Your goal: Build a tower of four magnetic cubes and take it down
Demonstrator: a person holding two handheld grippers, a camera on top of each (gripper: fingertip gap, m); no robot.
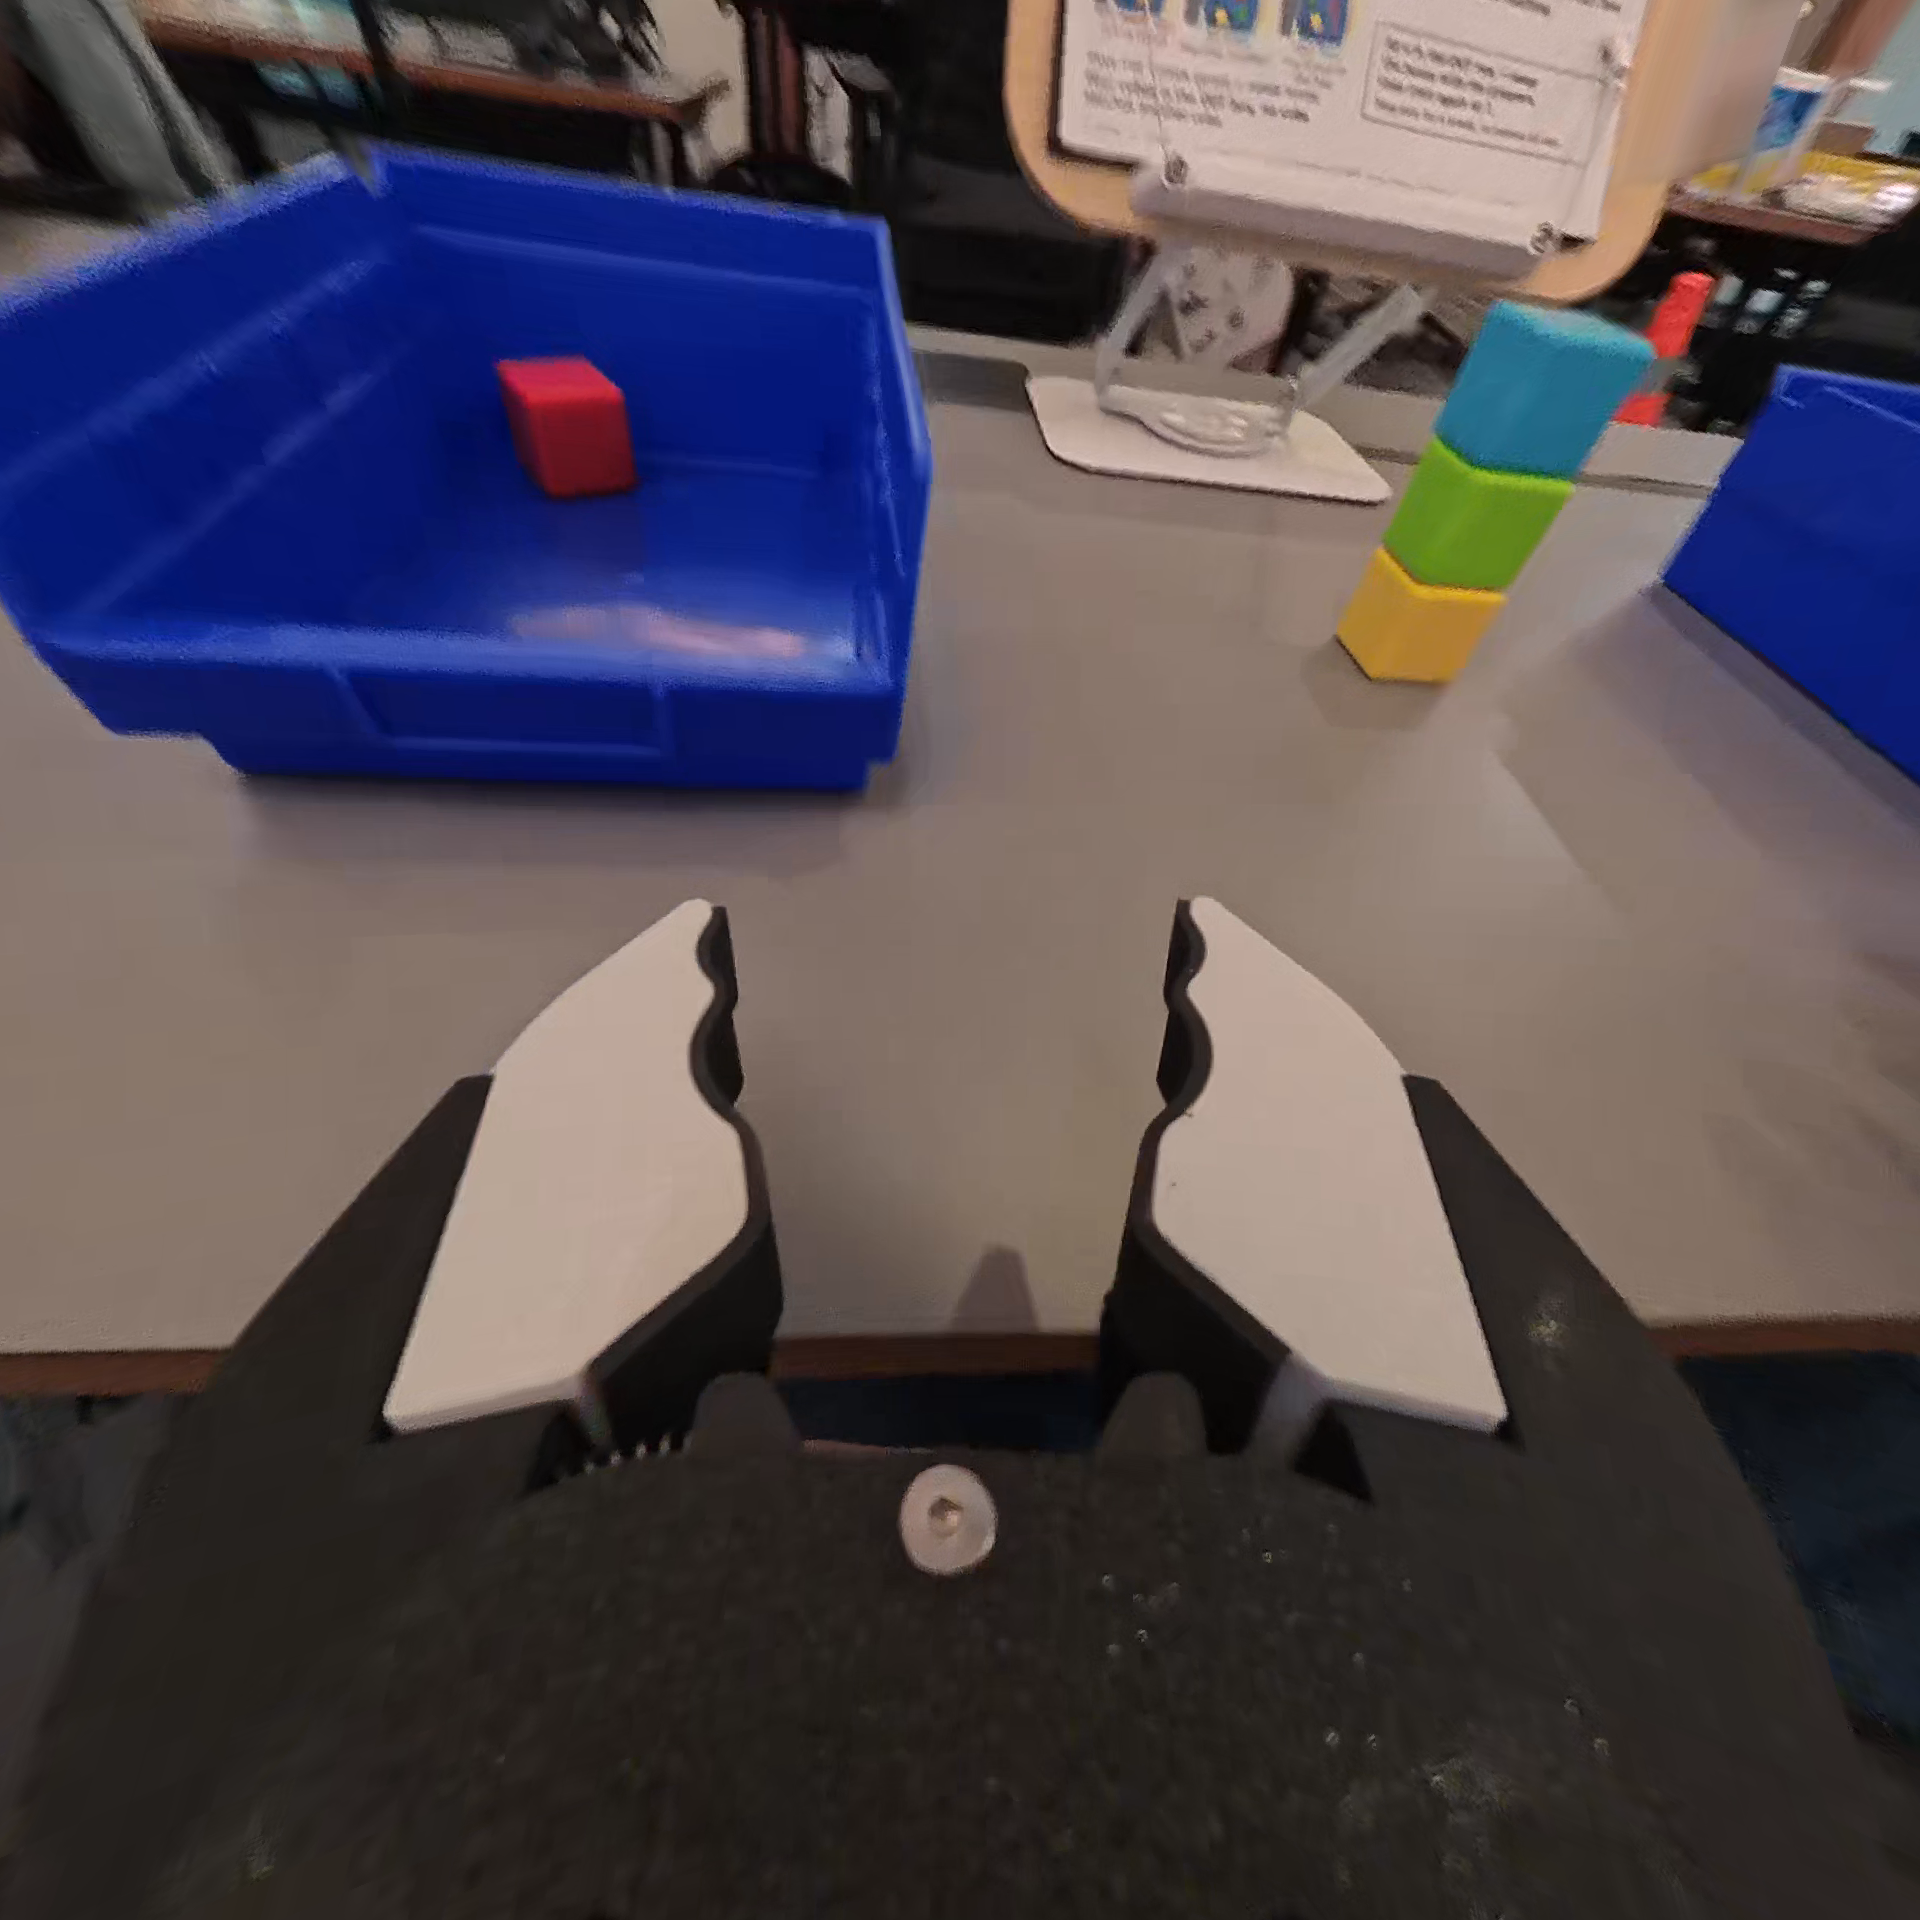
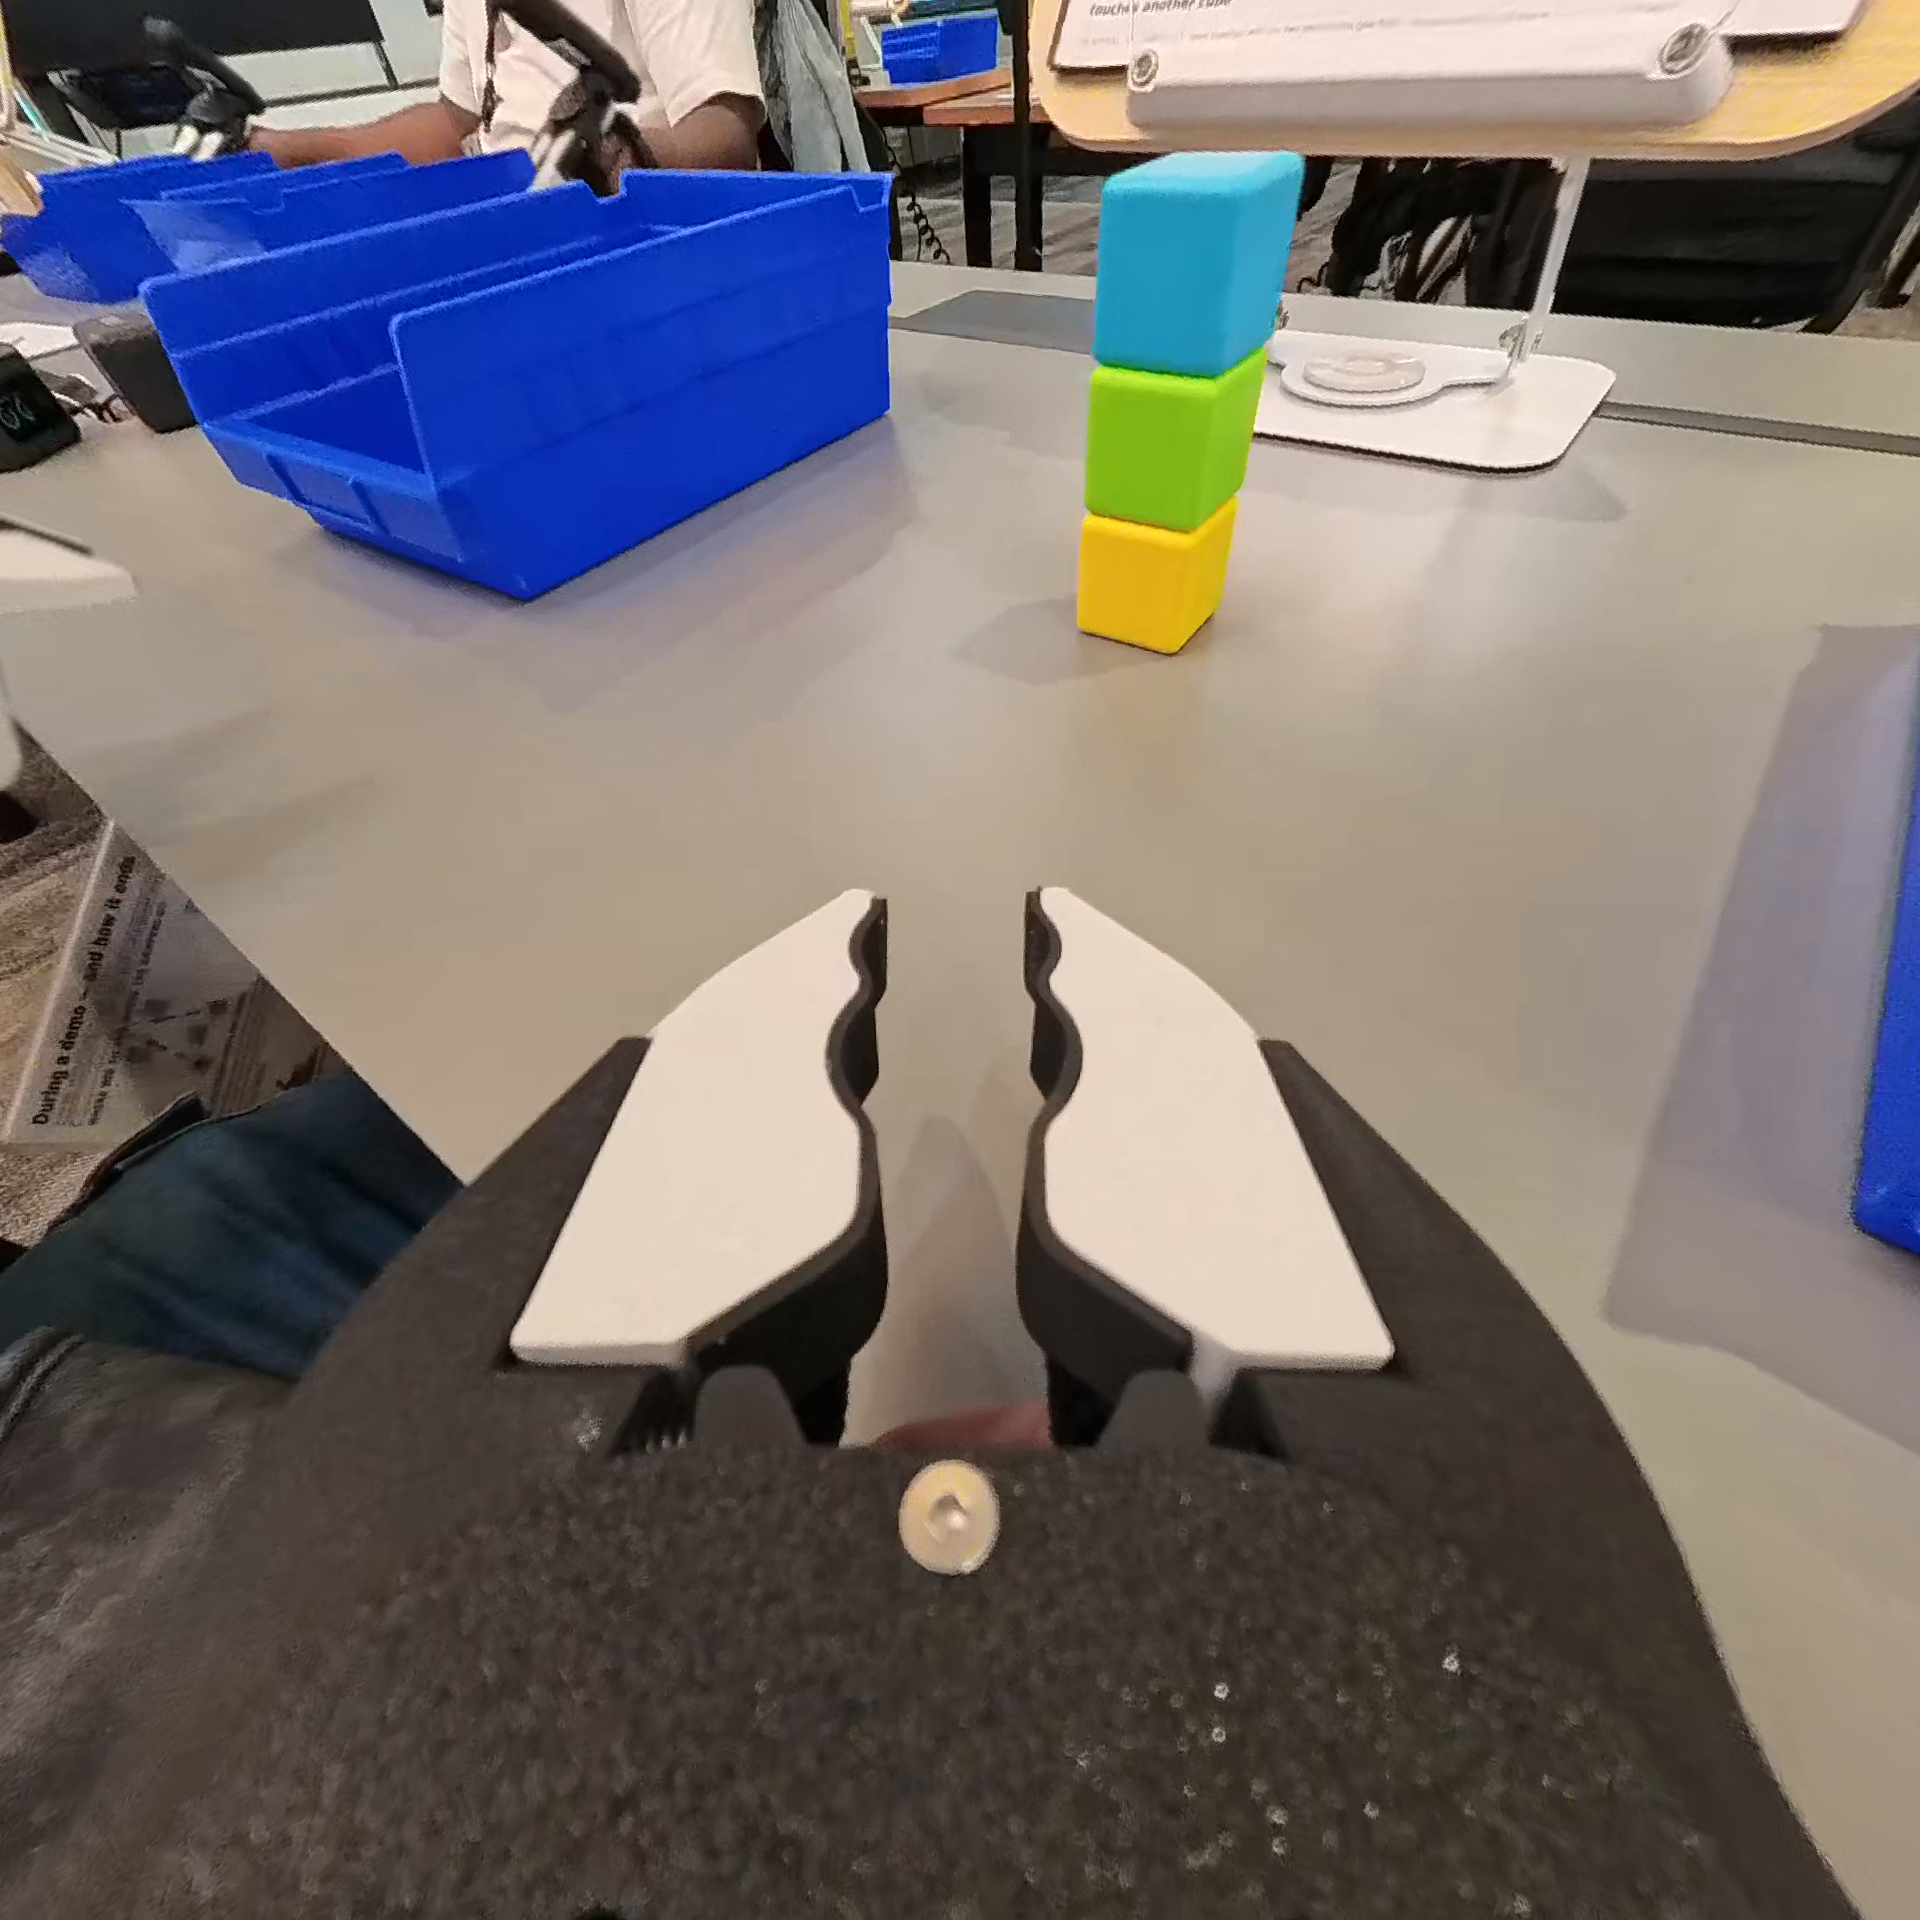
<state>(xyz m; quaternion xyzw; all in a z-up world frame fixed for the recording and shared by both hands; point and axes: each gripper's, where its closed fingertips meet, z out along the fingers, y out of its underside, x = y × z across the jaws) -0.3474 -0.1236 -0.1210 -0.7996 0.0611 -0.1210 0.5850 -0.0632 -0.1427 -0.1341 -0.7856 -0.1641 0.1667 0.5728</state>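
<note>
I see three-cube tower point(image 2: 1174, 405) on table point(image 2: 727, 779): yellow, green, blue on top. Red cube point(image 1: 566, 424) alone in blue bin point(image 1: 468, 665), well apart. Building or dismantling, I cannot tell. Left gripper point(image 1: 951, 935) wide open, empty; right gripper point(image 2: 956, 914) narrowly parted, empty.

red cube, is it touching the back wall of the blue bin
Apart. The left wrist view shows the red cube sitting on the floor of the blue bin, with a strip of blue floor visible between it and the back wall.
</note>
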